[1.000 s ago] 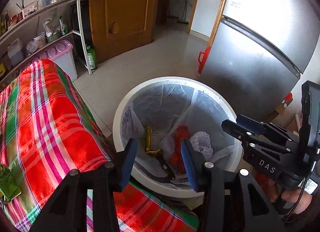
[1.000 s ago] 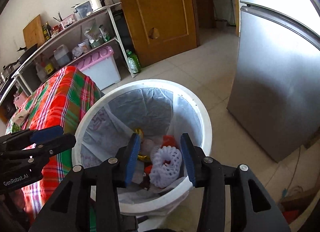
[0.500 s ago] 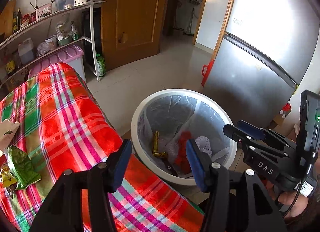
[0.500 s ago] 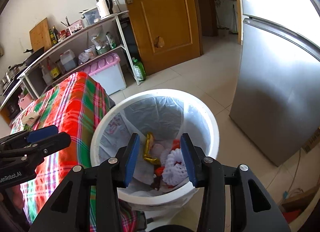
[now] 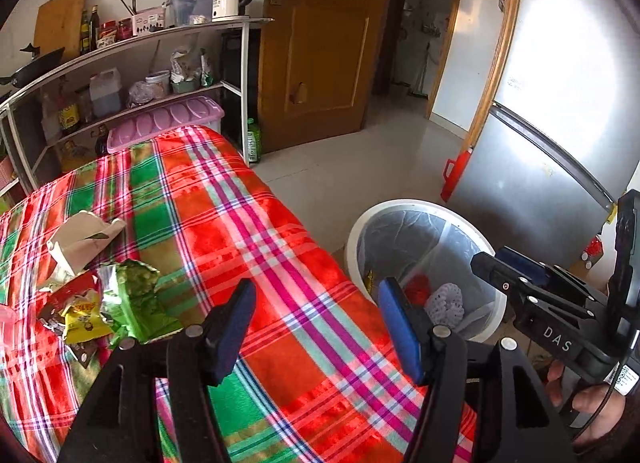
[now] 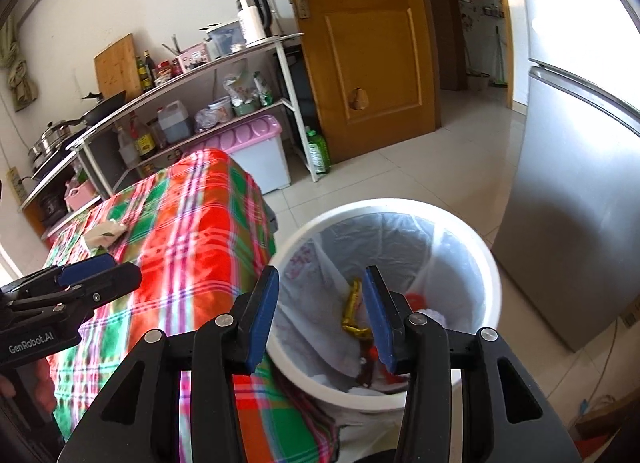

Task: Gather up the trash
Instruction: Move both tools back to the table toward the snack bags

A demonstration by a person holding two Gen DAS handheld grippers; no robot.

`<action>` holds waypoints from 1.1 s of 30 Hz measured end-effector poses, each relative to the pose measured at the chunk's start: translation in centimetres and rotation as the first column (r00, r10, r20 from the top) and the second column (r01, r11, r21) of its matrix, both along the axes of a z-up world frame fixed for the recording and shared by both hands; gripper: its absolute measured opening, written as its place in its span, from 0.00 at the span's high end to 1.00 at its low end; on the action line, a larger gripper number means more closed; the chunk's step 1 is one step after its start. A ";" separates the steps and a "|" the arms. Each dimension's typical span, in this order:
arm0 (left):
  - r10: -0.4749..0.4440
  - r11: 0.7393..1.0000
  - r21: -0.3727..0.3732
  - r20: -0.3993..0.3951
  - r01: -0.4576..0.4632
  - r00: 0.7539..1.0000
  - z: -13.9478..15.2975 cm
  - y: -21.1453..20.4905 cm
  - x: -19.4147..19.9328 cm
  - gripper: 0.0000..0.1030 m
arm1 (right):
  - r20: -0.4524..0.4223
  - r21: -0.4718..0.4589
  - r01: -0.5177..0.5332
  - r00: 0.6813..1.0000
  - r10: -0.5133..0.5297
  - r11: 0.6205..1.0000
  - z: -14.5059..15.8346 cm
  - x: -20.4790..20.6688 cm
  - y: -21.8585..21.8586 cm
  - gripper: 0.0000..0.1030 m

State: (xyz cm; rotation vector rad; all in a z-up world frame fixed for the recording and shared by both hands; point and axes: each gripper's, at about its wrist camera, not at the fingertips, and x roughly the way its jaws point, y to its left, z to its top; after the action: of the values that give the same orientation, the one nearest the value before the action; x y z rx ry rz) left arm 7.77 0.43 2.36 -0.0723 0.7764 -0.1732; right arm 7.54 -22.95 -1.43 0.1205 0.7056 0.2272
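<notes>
On the plaid tablecloth (image 5: pixel 248 223), well to the left of the white trash bin (image 5: pixel 492 251), lies the remaining litter: a crumpled paper carton (image 5: pixel 84 239) farthest back, and a heap of snack wrappers (image 5: pixel 108 303) nearer, its crumpled green wrapper (image 5: pixel 136 299) just left of the left gripper's (image 5: pixel 316 327) left finger. That left gripper is plainly the nearer one, its jaws just opening wider with nothing between them. Over the bin, the right gripper (image 6: pixel 320 315) also spreads empty, above the gold wrapper (image 6: pixel 352 311) already inside.
</notes>
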 end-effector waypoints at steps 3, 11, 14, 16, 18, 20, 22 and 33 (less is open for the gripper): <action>0.048 0.998 0.032 0.021 -0.048 0.999 0.2 1.5 -0.7 0.36 | 0.006 0.004 -0.029 1.000 0.029 1.000 0.2 0.0 1.5 0.53; 0.145 0.989 0.035 0.041 -0.146 0.989 0.5 6.0 -2.4 0.34 | 0.017 -0.002 -0.090 0.996 0.090 0.996 0.8 -0.2 5.3 0.53; 0.179 0.983 0.037 0.045 -0.180 0.983 0.5 7.8 -2.9 0.34 | 0.018 -0.003 -0.126 0.992 0.126 0.992 0.9 -0.1 7.1 0.53; 0.204 0.978 0.041 0.048 -0.206 0.978 0.5 9.1 -3.4 0.33 | 0.018 -0.002 -0.152 0.988 0.152 0.988 1.0 -0.1 8.4 0.53; 0.226 0.973 0.033 0.044 -0.227 0.973 0.4 10.7 -3.7 0.32 | 0.013 0.002 -0.182 0.983 0.182 0.983 0.9 0.0 9.9 0.52; 0.252 0.967 0.019 0.034 -0.253 0.967 0.1 12.4 -4.0 0.31 | 0.003 0.002 -0.214 0.977 0.214 0.977 0.8 0.2 11.6 0.51; 0.283 0.959 0.001 0.023 -0.283 0.959 -0.2 14.4 -4.4 0.31 | -0.006 -0.001 -0.249 0.968 0.249 0.969 0.6 0.4 13.3 0.50; 0.403 0.915 -0.012 0.004 -0.403 0.915 -1.2 21.6 -5.9 0.29 | -0.043 -0.006 -0.383 0.923 0.382 0.924 -0.7 0.5 21.3 0.47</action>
State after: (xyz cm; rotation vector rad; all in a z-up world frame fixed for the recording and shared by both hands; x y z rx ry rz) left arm 1.82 22.07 1.13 -0.2404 0.7382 0.2162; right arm 8.07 -1.69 -2.08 -0.0285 0.7687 0.5968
